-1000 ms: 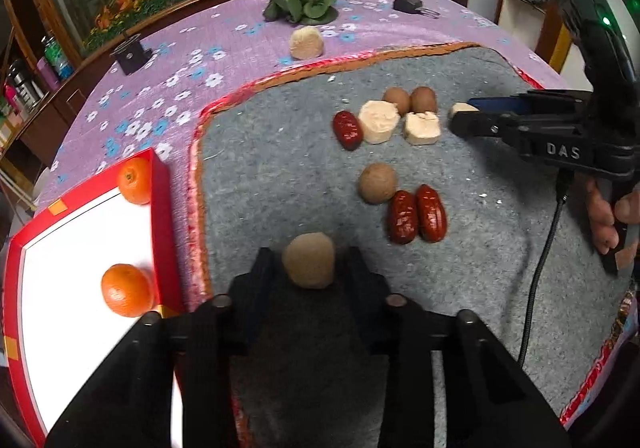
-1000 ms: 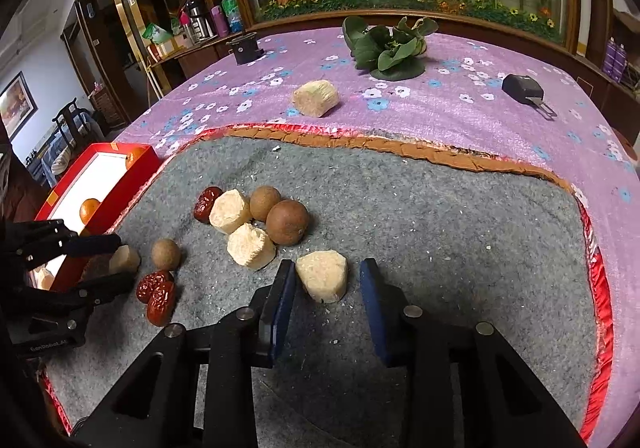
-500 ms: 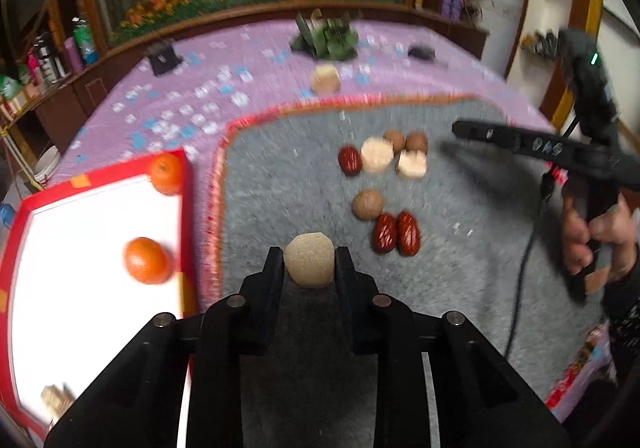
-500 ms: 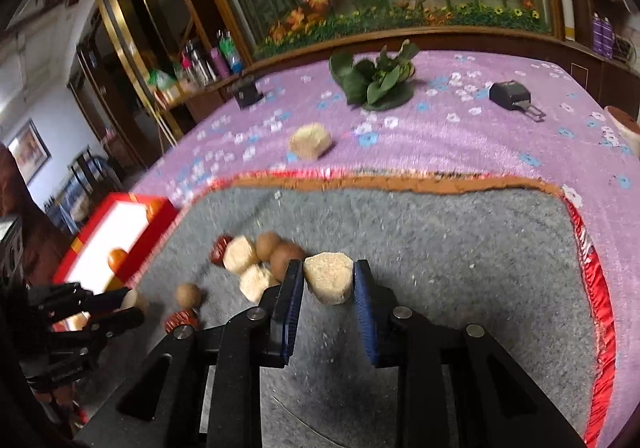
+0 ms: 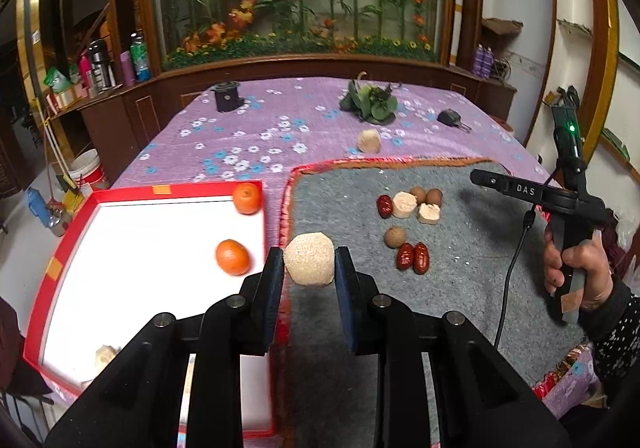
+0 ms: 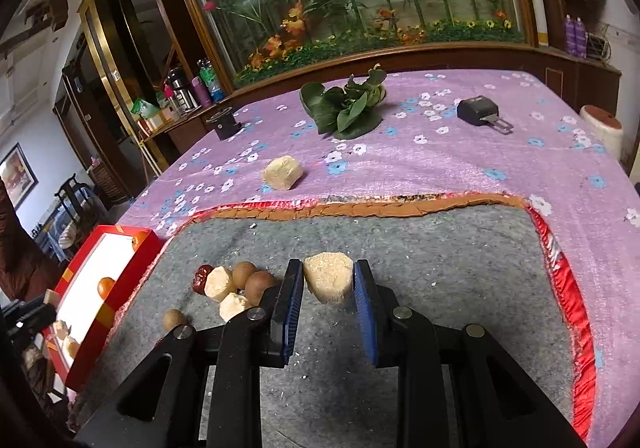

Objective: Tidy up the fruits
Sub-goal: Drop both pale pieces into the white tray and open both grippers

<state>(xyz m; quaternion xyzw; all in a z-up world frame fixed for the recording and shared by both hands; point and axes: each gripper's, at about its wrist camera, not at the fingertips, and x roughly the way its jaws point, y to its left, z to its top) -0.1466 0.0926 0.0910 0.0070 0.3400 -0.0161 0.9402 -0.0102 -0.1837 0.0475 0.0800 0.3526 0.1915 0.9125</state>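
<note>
Left gripper (image 5: 309, 268): clamped on 1 round beige lump (image 5: 309, 258), raised beside the red tray (image 5: 60, 248) holding 2 oranges (image 5: 232, 256). Right gripper (image 6: 328, 286): clamped on 1 beige chunk (image 6: 329, 282), raised over the grey mat (image 6: 440, 248).

Your left gripper (image 5: 309, 280): black angular arms, silver round screws, dark blue pads (image 5: 275, 284). Your right gripper (image 6: 328, 302): same black build, brighter blue pads (image 6: 366, 308). From left wrist view at 3 o'clock: white "DAS" lettering, green light, black cable trailing. Your sleeve (image 5: 618, 322) was dark with white speckles.
</note>
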